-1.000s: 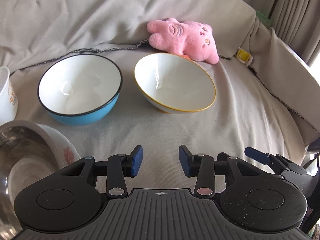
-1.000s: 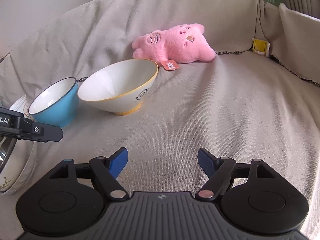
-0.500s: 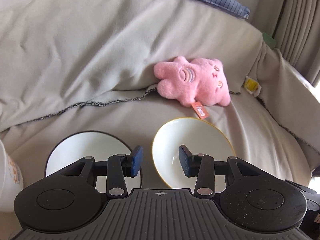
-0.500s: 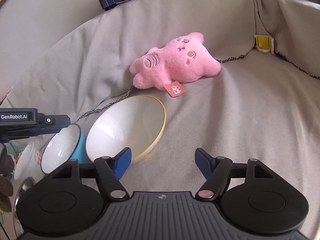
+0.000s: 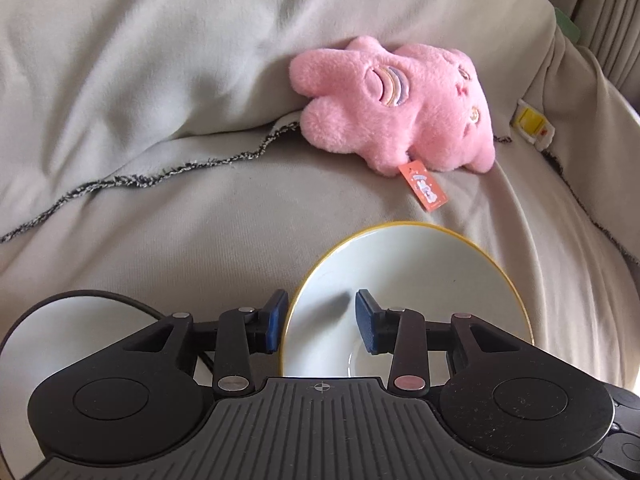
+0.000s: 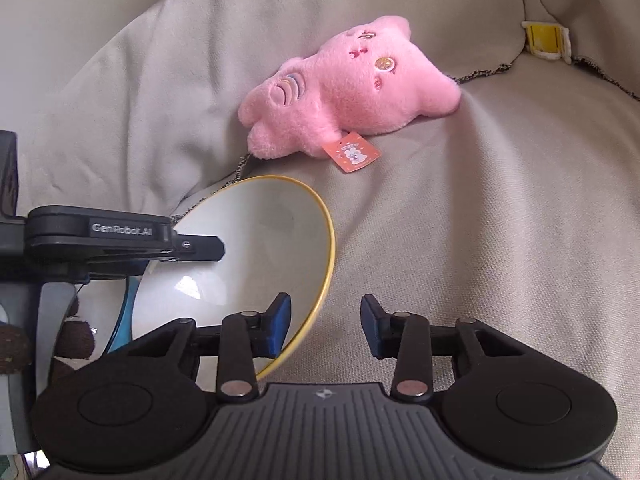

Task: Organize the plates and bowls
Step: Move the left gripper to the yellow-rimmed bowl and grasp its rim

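A white bowl with a yellow rim [image 5: 408, 276] sits on the beige sofa cover. My left gripper [image 5: 322, 320] is open, its fingers straddling the bowl's left rim. In the right wrist view the same yellow-rimmed bowl [image 6: 248, 248] lies at left; my right gripper [image 6: 326, 326] is open, straddling its right rim. A blue bowl with a black rim [image 5: 68, 328] sits left of it, mostly hidden behind the left gripper; a blue sliver of this bowl [image 6: 124, 316] shows in the right wrist view.
A pink plush toy [image 5: 400, 108] with an orange tag lies against the sofa back behind the bowls, also in the right wrist view [image 6: 344, 88]. A yellow-and-white clip [image 5: 534, 126] sits at the right. The left gripper's body [image 6: 120, 240] reaches over the bowl.
Both grippers have moved forward and down onto the yellow-rimmed bowl, one at each side of its rim. The plush toy looms larger. The bowls have not moved.
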`<state>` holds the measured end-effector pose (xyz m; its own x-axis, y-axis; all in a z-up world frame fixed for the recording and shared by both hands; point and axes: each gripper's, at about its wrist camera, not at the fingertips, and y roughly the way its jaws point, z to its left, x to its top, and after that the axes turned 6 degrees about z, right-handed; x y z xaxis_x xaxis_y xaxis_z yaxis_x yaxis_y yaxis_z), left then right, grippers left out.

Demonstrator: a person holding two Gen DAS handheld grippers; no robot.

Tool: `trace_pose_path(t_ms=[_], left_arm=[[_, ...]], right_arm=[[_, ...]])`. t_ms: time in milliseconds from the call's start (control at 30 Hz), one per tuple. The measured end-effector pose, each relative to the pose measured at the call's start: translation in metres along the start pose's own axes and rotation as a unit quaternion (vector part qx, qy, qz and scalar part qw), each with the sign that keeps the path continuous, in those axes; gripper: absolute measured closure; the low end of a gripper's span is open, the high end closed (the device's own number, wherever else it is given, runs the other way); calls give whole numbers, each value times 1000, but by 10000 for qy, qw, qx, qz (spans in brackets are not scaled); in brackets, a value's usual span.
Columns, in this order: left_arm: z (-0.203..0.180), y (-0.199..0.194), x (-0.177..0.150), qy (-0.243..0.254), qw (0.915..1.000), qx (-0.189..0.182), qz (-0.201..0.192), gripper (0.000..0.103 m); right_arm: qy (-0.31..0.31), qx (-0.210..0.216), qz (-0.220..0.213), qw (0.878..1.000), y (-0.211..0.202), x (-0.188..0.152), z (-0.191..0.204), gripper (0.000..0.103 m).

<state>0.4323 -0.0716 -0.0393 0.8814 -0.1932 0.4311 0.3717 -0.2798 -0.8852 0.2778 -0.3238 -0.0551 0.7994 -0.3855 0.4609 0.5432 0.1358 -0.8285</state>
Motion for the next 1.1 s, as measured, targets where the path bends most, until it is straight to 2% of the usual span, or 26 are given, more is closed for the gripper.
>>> trace_pose_path(t_ms=[133,167,233,333,433,633,733,933,1100], left_arm=[[-13,5,0,246,9992,295,132,60],[-16,5,-2,312,9986,383,169,59],[-22,2,-6,444,9974,526,220,60],[-24,-7,-15,447,9977,433,282,61],[-28,-16,-27,402,9978,334,396,62],[-39,-34,-68,421,9975,65,565,62],[-44,-46,-89,499,9970,71,584,62],[-39,-71,-127,350,9968,125,705,62],[-32,-79,-155,272,9953,101,928,63]], right_arm=[[103,326,168,9993,6,1,-5,77],[87,381,190,9991,5,1,-5,82],[-10,385,190,9991,1,-1,-1,84],[-179,210,143,9995,-4,-7,3,84],[-68,255,187,9995,-12,-14,-3,84],[-119,173,259,9994,-35,-43,-16,83],[-282,145,314,9990,-46,-62,-15,83],[-631,237,567,9961,-64,-96,-3,83],[-744,300,636,9947,-71,-111,4,82]])
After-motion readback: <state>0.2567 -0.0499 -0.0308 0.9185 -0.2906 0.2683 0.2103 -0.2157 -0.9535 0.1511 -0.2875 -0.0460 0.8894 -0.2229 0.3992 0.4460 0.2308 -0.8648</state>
